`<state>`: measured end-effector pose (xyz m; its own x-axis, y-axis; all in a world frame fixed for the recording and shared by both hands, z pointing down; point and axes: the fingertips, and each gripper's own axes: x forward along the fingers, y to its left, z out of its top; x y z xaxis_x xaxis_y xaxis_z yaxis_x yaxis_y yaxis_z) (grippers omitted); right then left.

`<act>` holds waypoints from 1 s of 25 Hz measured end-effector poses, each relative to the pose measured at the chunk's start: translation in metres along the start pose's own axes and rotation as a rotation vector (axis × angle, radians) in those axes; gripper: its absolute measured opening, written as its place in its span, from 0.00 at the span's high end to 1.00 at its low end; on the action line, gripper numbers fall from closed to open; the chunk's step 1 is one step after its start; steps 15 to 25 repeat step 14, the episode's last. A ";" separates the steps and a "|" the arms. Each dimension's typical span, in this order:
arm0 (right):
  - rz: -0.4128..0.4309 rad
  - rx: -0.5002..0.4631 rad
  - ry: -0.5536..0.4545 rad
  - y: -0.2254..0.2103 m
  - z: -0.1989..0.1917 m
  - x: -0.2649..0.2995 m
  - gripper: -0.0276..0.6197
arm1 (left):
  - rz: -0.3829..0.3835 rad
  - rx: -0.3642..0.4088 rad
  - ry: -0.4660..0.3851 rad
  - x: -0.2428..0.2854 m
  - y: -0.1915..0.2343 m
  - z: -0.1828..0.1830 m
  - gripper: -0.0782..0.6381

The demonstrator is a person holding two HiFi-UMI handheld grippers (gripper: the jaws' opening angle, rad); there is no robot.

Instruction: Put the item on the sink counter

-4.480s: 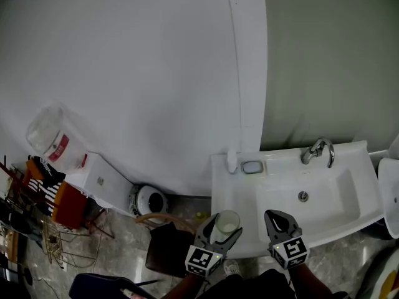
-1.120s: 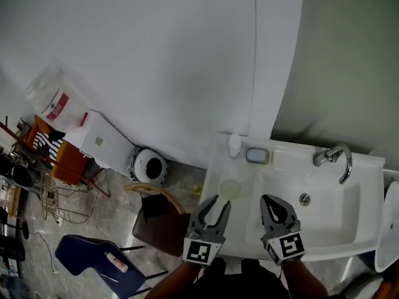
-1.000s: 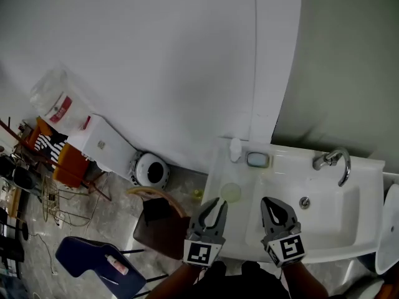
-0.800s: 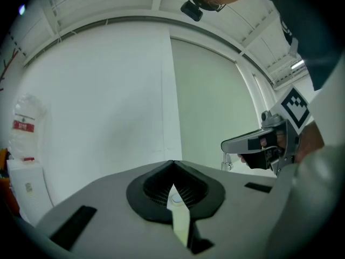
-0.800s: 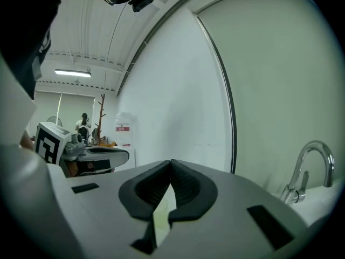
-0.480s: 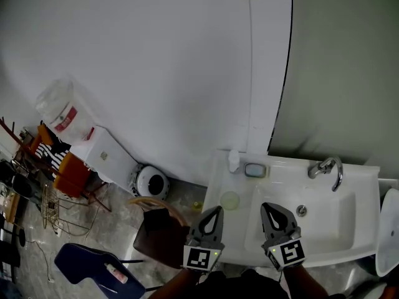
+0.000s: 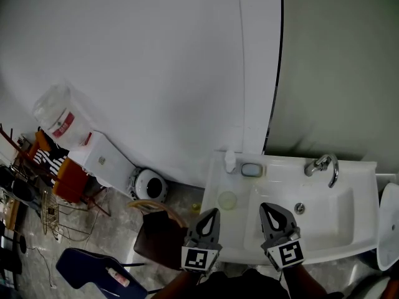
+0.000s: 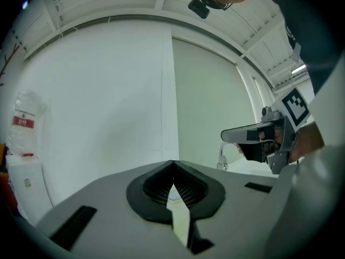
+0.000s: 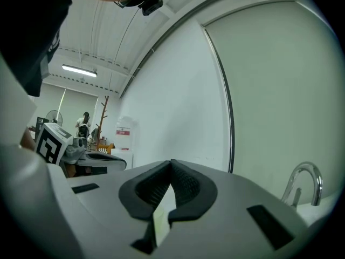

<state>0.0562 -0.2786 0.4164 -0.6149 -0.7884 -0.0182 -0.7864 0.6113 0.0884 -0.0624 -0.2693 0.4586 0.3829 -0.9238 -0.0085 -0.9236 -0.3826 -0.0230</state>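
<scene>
A pale translucent cup (image 7: 228, 200) stands upright on the left side of the white sink counter (image 7: 215, 182), free of both grippers. My left gripper (image 7: 214, 211) is just short of the cup, near the counter's front edge; its jaws are shut with nothing between them, as the left gripper view (image 8: 173, 162) also shows. Over the basin's front rim my right gripper (image 7: 264, 205) is shut and empty too, its jaws meeting at the tip in its own view (image 9: 171, 161).
A soap dish (image 7: 251, 169) and a small white bottle (image 7: 230, 161) sit at the counter's back left. The faucet (image 7: 321, 165) stands behind the basin. On the floor to the left are a brown chair (image 7: 159, 238), a blue chair (image 7: 93, 273) and a round white device (image 7: 148, 184).
The left gripper held the cup several seconds ago; the cup now stands alone on the counter. In the last second the left jaws went from open to shut, and the view shifted slightly.
</scene>
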 end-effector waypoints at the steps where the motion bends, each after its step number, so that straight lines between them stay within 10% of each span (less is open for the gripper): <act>1: 0.000 -0.001 -0.002 0.000 0.001 0.000 0.94 | 0.000 -0.001 0.002 0.000 0.000 0.000 0.87; 25: -0.027 0.013 0.025 -0.004 -0.006 -0.002 0.94 | -0.015 -0.023 0.013 -0.001 0.000 -0.001 0.87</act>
